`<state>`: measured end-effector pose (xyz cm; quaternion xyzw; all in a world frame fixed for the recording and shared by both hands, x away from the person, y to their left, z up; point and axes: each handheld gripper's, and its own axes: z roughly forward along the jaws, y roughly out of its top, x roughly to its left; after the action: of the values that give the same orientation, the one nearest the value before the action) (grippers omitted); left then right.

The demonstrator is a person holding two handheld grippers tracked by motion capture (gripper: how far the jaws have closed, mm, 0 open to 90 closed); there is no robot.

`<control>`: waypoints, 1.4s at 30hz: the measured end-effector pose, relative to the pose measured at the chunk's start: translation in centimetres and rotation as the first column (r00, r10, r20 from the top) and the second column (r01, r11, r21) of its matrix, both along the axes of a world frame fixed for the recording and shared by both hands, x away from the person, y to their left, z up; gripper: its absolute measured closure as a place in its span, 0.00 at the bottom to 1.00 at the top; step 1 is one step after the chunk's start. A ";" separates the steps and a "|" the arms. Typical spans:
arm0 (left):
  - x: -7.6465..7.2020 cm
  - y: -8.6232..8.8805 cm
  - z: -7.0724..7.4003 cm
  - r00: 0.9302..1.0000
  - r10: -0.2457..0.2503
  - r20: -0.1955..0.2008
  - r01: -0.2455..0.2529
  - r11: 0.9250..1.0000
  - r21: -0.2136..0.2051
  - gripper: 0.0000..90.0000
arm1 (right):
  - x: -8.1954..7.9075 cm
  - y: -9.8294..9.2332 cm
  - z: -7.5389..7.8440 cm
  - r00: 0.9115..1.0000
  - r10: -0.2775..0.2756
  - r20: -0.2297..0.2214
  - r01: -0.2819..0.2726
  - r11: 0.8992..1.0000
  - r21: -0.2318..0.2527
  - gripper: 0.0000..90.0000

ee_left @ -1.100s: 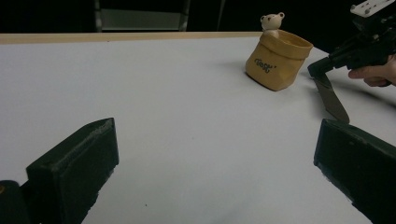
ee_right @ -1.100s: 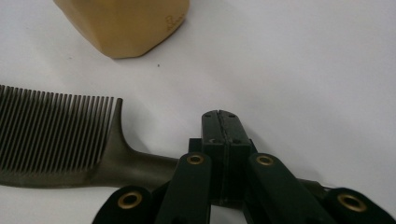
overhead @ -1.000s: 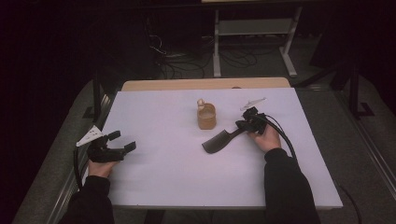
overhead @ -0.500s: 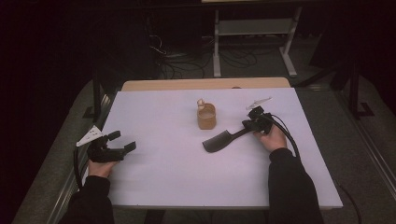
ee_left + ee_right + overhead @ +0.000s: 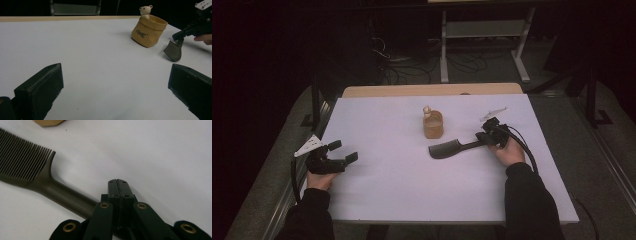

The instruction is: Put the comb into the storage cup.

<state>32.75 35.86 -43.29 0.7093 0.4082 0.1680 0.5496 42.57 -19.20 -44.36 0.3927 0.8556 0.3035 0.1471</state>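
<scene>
Surface: a white tabletop (image 5: 412, 195) carries everything; its far edge shows a strip of bare wood.

Comb: a dark, wide-toothed comb (image 5: 446, 149) lies flat right of centre, teeth toward the middle, handle running toward the right edge. Compared with a second ago it sits a little further right and is angled slightly differently.

Pouch: a small tan pouch (image 5: 433, 125) with a bear figure (image 5: 145, 10) at its rim stands near the middle, toward the far edge, just beyond the comb's teeth and apart from them.

Right gripper: the right gripper (image 5: 488, 136) is at the handle end of the comb. In the right gripper view its jaws are pressed together, pad against pad, with the handle (image 5: 62, 196) passing beneath the linkage. Whether the handle is truly pinched lower down or merely lies under the tool cannot be told from this angle.

Left gripper: the left gripper (image 5: 343, 151) rests near the left edge, jaws spread wide with bare tabletop between them, well apart from comb and pouch.

Change: the right hand (image 5: 507, 152) has drifted toward the right edge, and the comb has shifted with it.

Meaning: the comb seems to be following the tool, which suggests a grip has been taken; the likely next step is lifting it, perhaps toward the pouch.

Risk: a shallow hold on the smooth handle could let the comb swing or slip.
</scene>
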 end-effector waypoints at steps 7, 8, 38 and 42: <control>0.0 0.0 0.0 1.000 0.000 -0.002 0.000 1.000 0.002 0.00 | -0.6 -0.3 -0.2 1.000 0.005 -0.004 -0.006 1.000 -0.008 0.99; 0.0 0.0 0.0 1.000 0.000 -0.002 0.000 1.000 0.002 0.00 | -0.8 -0.3 -0.2 1.000 0.005 -0.002 -0.005 1.000 -0.008 0.99; 0.1 -0.1 -0.1 1.000 -0.004 -0.001 0.004 1.000 0.003 0.00 | -4.2 -1.4 0.1 1.000 0.005 0.007 -0.005 1.000 0.003 0.99; 0.1 -0.2 -0.1 1.000 -0.006 -0.005 0.006 1.000 0.001 0.00 | -4.4 -1.5 -0.1 1.000 0.009 -0.005 -0.009 1.000 0.000 0.99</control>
<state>32.88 35.69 -43.39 0.7115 0.4073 0.1647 0.5485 38.15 -20.73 -44.45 0.3897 0.8576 0.3032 0.1438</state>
